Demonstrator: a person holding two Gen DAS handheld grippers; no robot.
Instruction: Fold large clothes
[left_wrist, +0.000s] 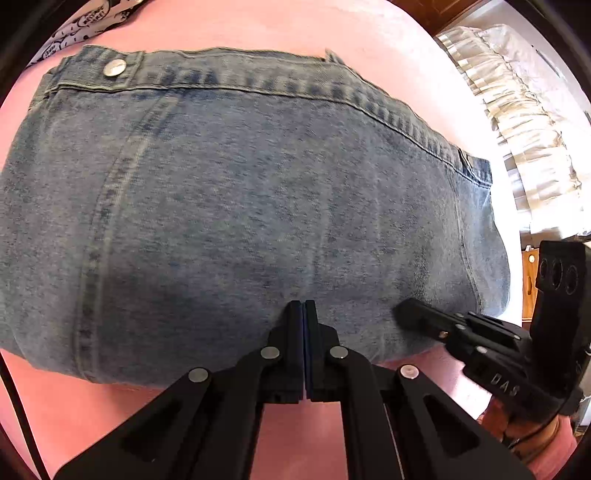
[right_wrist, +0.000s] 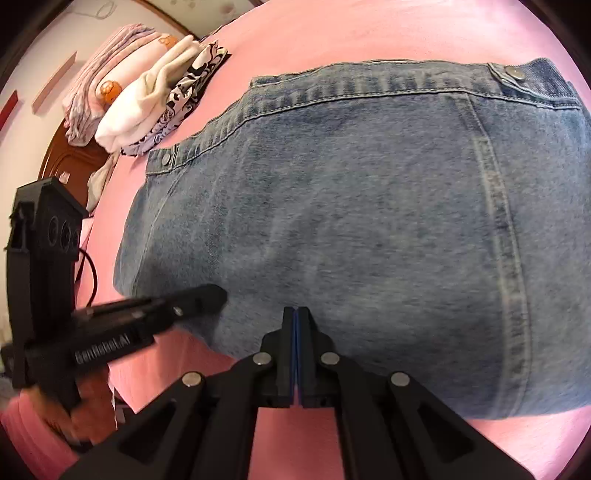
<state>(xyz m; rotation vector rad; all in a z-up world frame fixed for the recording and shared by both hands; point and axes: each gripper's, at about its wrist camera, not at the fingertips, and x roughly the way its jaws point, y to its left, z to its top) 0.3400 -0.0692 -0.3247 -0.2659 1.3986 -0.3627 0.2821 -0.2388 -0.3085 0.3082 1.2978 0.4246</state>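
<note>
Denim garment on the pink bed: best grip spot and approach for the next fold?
Probably grip the folded denim garment at its near edge, one hand-held gripper toward each end, coming in low from the near side. That edge is a thick fold overhanging the pink sheet; the far waistband lies flat.

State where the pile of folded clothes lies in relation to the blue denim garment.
In the right wrist view the pile of folded clothes sits at upper left on the pink bedsheet, just beyond the blue denim garment, near its hem corner with the metal snap.

Pink bed (right_wrist: 332, 44) bears folded denim garment (right_wrist: 351, 221), clothes pile (right_wrist: 140, 99).
</note>
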